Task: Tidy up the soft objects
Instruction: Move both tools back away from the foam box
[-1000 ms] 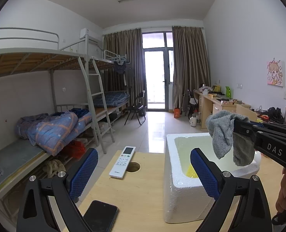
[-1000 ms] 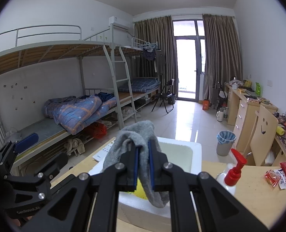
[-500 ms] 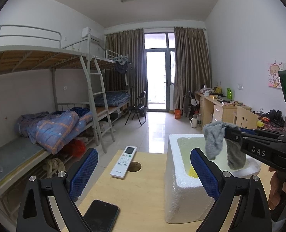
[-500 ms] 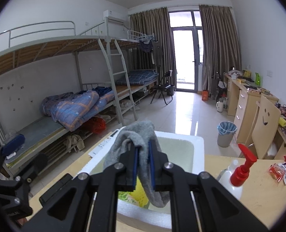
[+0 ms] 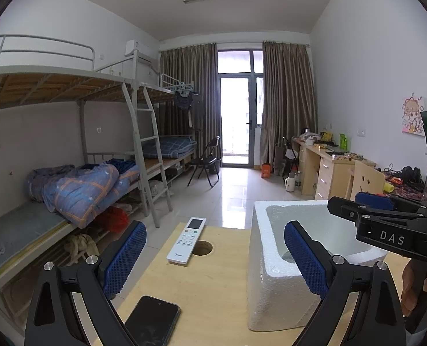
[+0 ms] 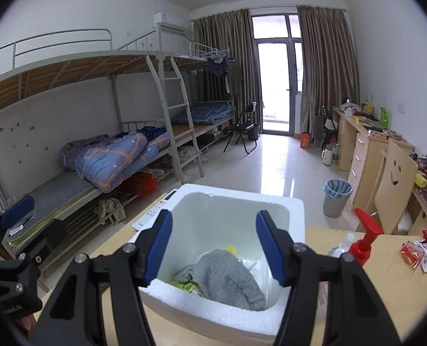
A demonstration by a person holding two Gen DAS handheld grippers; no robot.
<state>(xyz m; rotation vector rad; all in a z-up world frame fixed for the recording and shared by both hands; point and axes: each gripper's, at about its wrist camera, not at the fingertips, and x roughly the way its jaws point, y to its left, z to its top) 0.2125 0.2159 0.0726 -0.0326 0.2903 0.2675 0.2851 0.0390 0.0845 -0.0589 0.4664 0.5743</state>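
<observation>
- the right gripper (image 6: 214, 243) hangs over the white foam box (image 6: 295, 210), tilted down into it; its jaws have just been opening and now stand apart with nothing between them.
- the left gripper (image 5: 215, 255) is held over the wooden table (image 5: 213, 282) beside the box, jaws wide and empty, pointing slightly down.
- a second ago the grey sock (image 6: 228, 276) was pinched in the right gripper above the box; now it lies loose inside the box, on top of yellow and white items.
- count: one grey sock, one foam box, two grippers.
- on the table: one white remote (image 5: 187, 240), one dark phone (image 5: 153, 320), one red pump bottle (image 6: 362, 240).
</observation>
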